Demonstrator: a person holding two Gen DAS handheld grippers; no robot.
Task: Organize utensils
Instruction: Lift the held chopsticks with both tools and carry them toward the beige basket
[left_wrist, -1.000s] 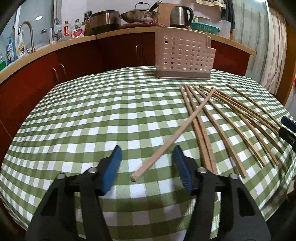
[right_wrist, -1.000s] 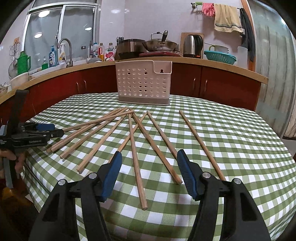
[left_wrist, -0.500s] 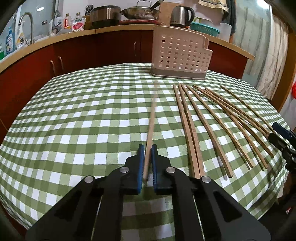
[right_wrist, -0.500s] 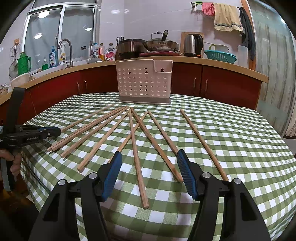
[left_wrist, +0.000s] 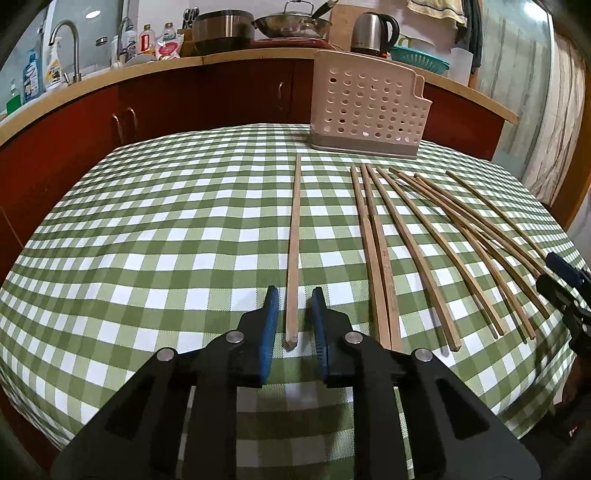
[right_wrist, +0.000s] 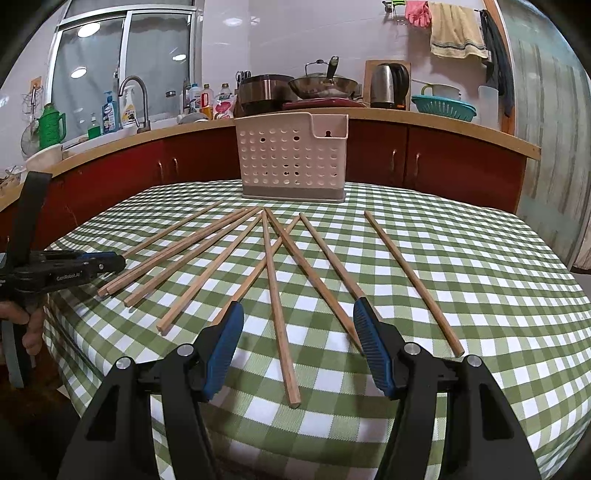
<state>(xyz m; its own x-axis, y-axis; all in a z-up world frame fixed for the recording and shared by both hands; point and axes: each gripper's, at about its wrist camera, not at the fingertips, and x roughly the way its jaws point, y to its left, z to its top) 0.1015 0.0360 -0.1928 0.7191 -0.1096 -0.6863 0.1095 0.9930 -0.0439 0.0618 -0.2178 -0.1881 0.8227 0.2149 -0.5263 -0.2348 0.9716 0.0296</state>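
Fanning before one holder (right_wrist: 291, 158): ten chopsticks (right_wrist: 275, 280)

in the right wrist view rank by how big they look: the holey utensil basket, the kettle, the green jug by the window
1. utensil basket, clearly largest, though it stands nearer the camera.
2 and 3. kettle and green jug: they look alike in size, so no ranking.

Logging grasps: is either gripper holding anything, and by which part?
Nothing held. The left gripper brackets a chopstick's near end, gaps both sides. The right gripper is open.
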